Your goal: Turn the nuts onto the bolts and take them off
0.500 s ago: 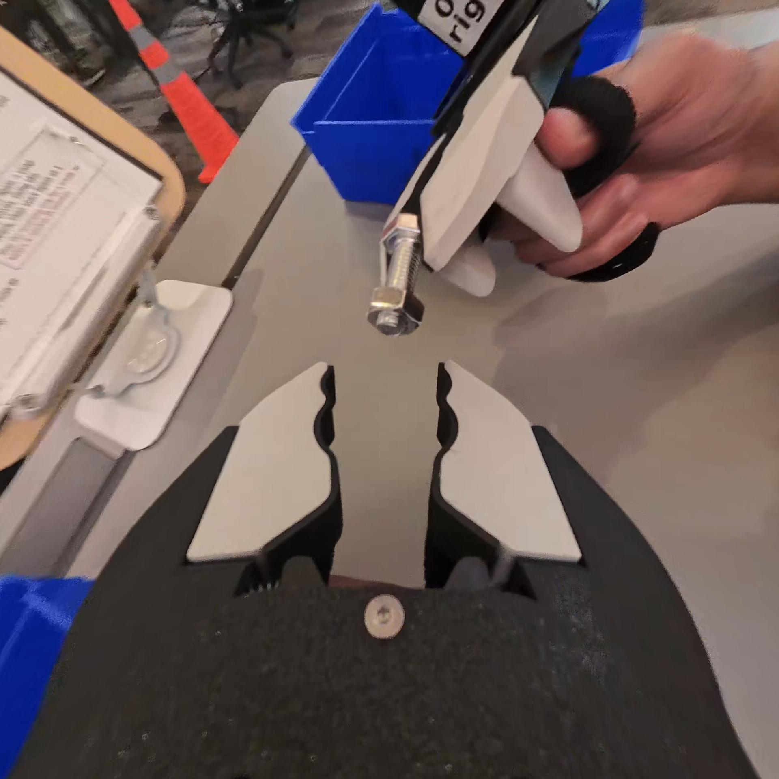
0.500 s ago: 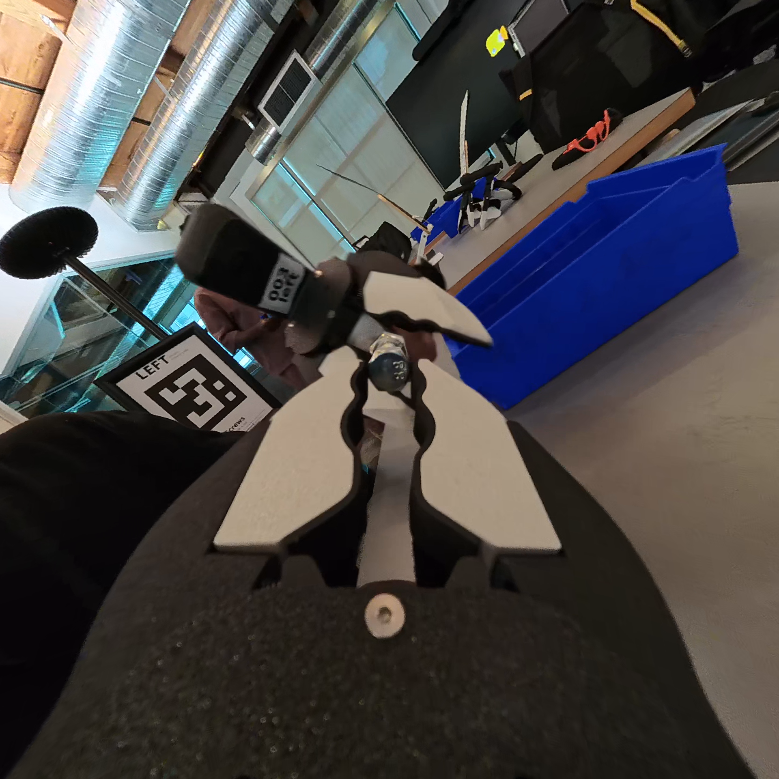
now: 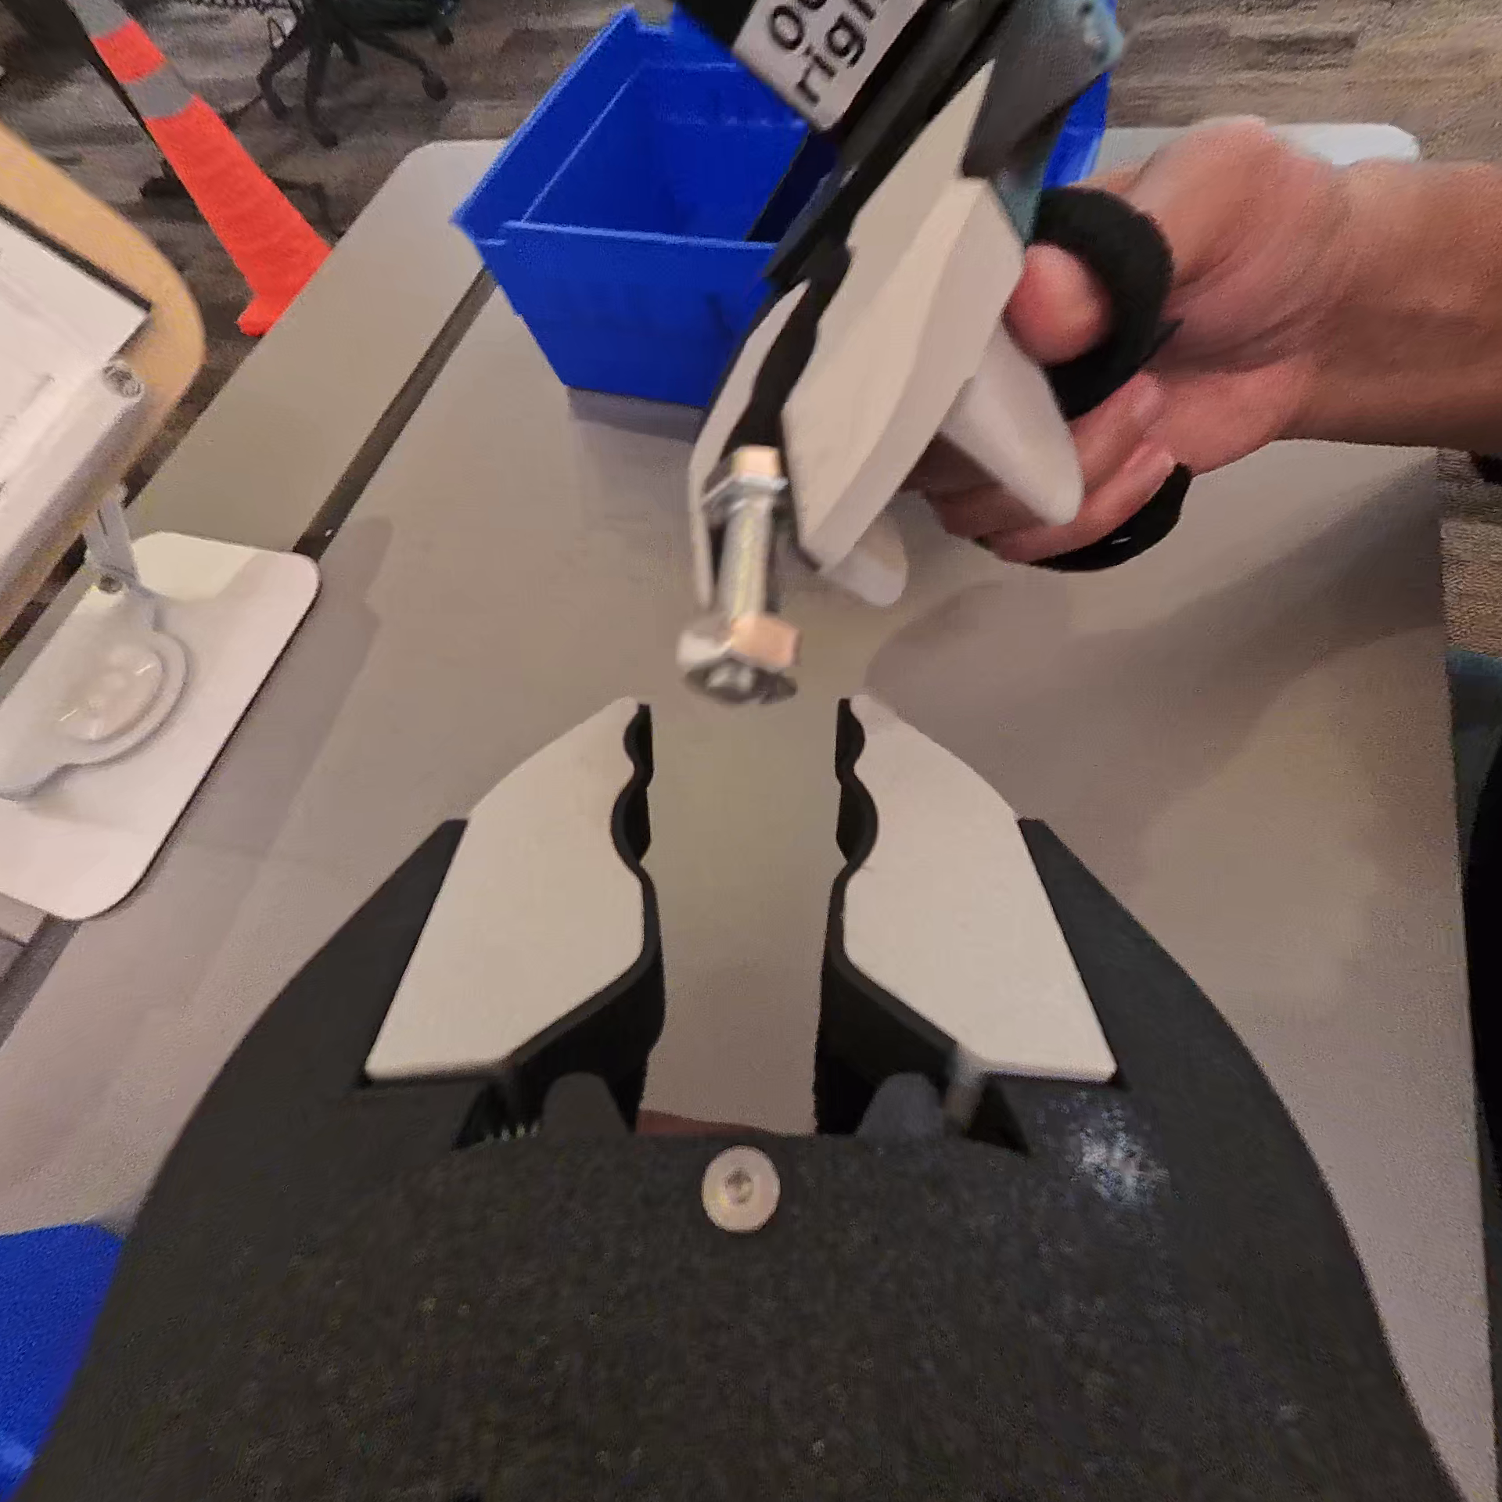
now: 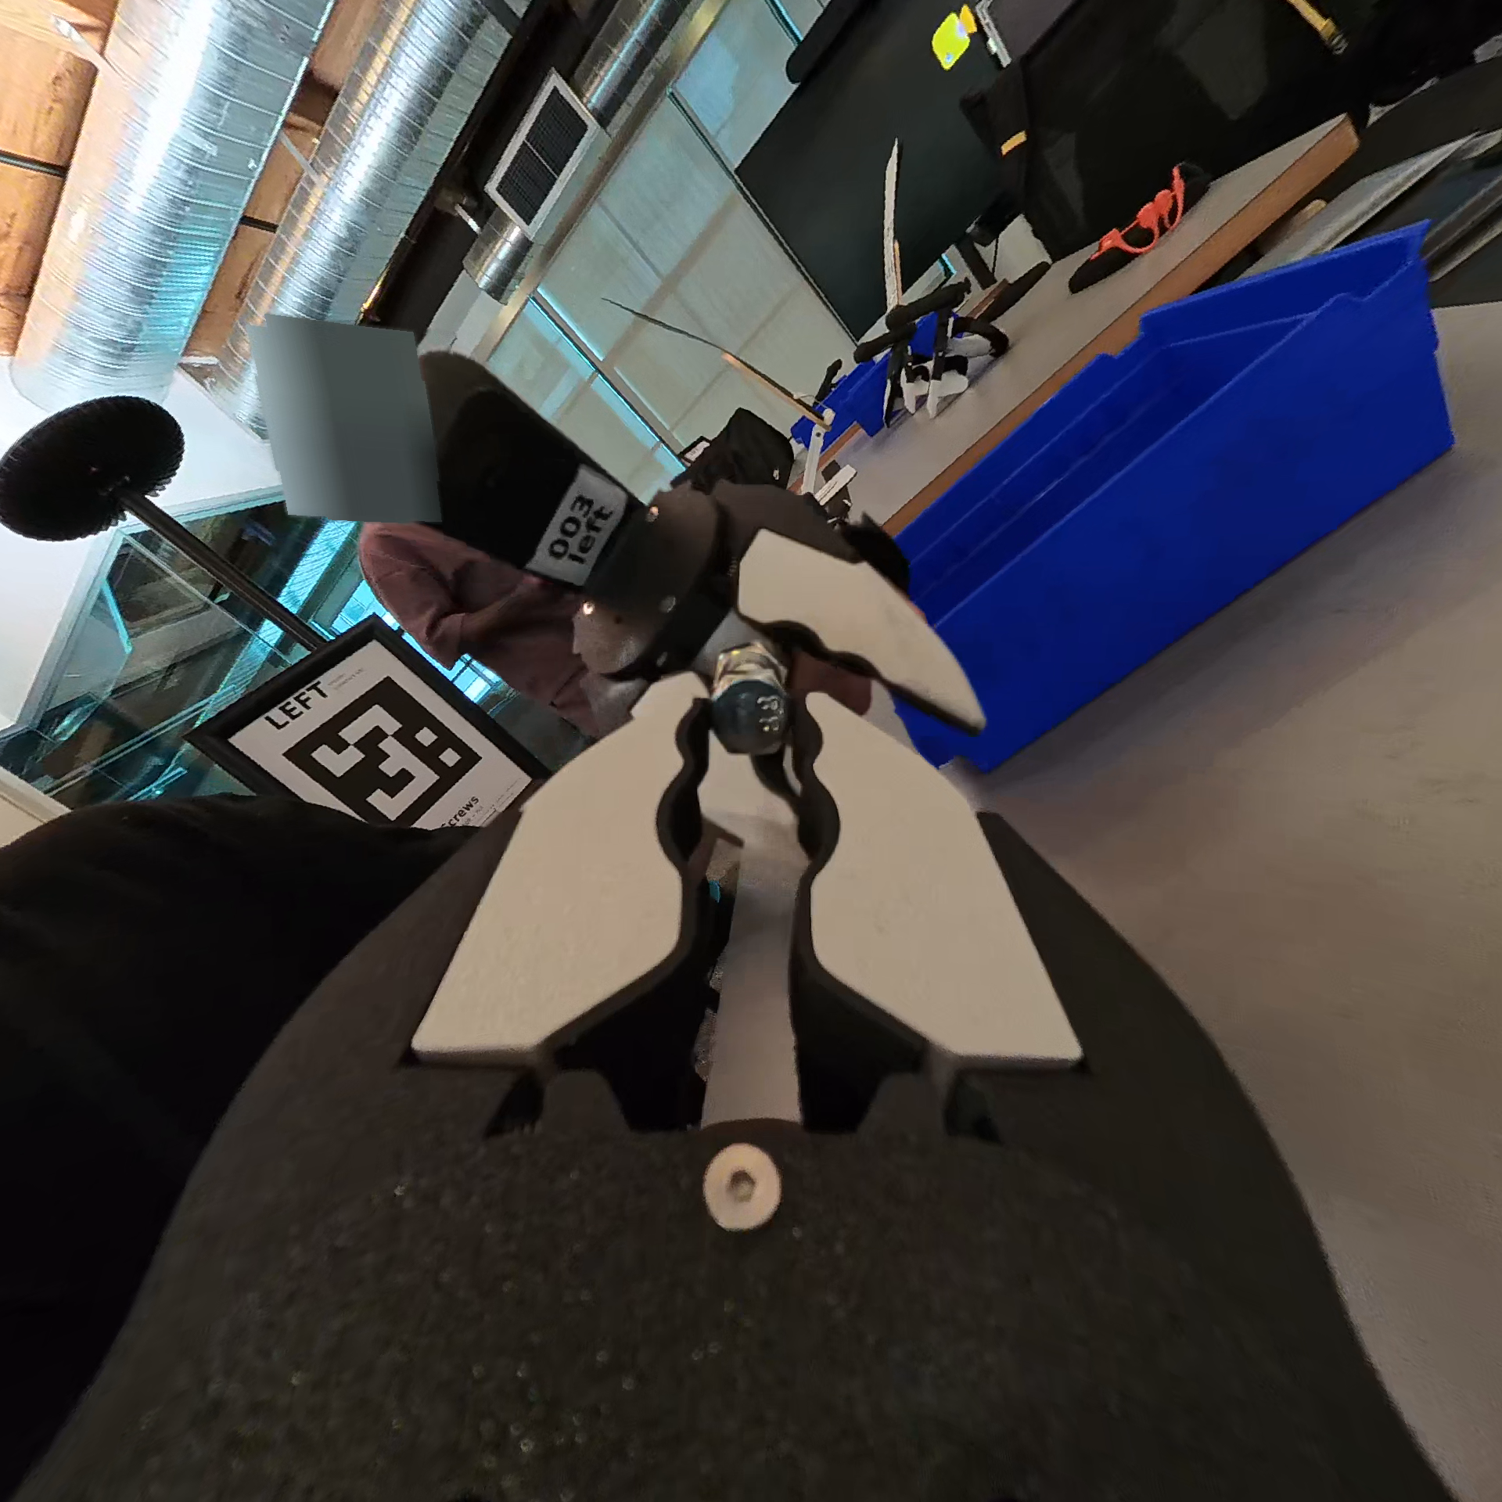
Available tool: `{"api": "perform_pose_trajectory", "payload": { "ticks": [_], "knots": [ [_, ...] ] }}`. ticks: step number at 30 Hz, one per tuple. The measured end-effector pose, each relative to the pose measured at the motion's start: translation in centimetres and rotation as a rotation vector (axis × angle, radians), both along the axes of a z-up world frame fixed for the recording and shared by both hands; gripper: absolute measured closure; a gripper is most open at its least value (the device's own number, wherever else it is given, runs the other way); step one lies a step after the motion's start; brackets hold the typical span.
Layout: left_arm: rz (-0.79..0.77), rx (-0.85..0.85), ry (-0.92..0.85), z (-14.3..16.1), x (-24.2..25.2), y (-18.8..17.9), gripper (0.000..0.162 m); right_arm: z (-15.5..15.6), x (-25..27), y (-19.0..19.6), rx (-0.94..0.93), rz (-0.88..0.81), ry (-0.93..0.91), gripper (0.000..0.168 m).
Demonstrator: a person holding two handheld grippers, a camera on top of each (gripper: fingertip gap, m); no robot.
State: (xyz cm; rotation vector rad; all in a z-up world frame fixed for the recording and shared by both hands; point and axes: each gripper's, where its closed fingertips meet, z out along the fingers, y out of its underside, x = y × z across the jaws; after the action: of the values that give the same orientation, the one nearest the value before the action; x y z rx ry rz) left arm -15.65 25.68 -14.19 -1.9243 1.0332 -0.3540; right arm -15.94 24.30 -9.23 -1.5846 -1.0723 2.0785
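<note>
A silver bolt (image 3: 744, 553) points toward my left gripper, with a hex nut (image 3: 740, 654) on its near end and a second nut or washer up by its head. My right gripper (image 3: 752, 479) is shut on the bolt's head end and holds it above the grey table (image 3: 1138, 813). In the right wrist view, the right gripper (image 4: 752, 711) clamps the bolt head (image 4: 752, 719). My left gripper (image 3: 744, 715) is open and empty. Its tips sit just short of the nut. One of its fingers (image 4: 861, 626) shows beside the nut (image 4: 748, 662).
A blue bin (image 3: 650, 244) stands at the table's far side, also in the right wrist view (image 4: 1178, 528). A white stand base (image 3: 162, 691) holding a board sits at the left. An orange cone (image 3: 219, 179) is on the floor. Another blue bin (image 3: 41, 1341) is at the near left. Across from one pair of fingers to the other is roughly 5 cm.
The bolt's nut end and my left gripper's fingertips have come closer together. The left jaws stay open and the right stays shut on the bolt.
</note>
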Motion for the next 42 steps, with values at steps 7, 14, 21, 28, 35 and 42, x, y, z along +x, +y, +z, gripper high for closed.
{"api": "perform_pose_trajectory", "payload": {
  "ticks": [7,14,21,28,35,42],
  "knots": [
    [-0.025,0.111,-0.083,5.3,-0.7,-2.0,0.123,-1.0,-0.1,0.7,-0.029,-0.012,-0.025,0.149],
    [-0.029,-0.003,-0.019,0.0,-0.1,-0.5,0.12,-0.2,-0.1,-0.1,-0.04,0.015,-0.002,0.149],
    [-0.004,0.095,-0.037,4.4,-1.9,-1.8,0.121,-1.2,0.0,0.8,-0.074,-0.005,-0.019,0.149],
    [-0.069,0.024,0.019,1.0,0.3,-1.7,0.118,-0.5,-0.2,-0.1,-0.079,0.032,0.0,0.149],
    [-0.006,0.032,0.013,1.6,-1.9,-1.1,0.119,-0.8,0.0,0.6,-0.092,0.012,-0.006,0.149],
    [-0.058,0.066,0.047,2.1,0.1,-2.0,0.117,-1.0,-0.3,0.1,-0.093,0.025,-0.016,0.149]
  ]
}}
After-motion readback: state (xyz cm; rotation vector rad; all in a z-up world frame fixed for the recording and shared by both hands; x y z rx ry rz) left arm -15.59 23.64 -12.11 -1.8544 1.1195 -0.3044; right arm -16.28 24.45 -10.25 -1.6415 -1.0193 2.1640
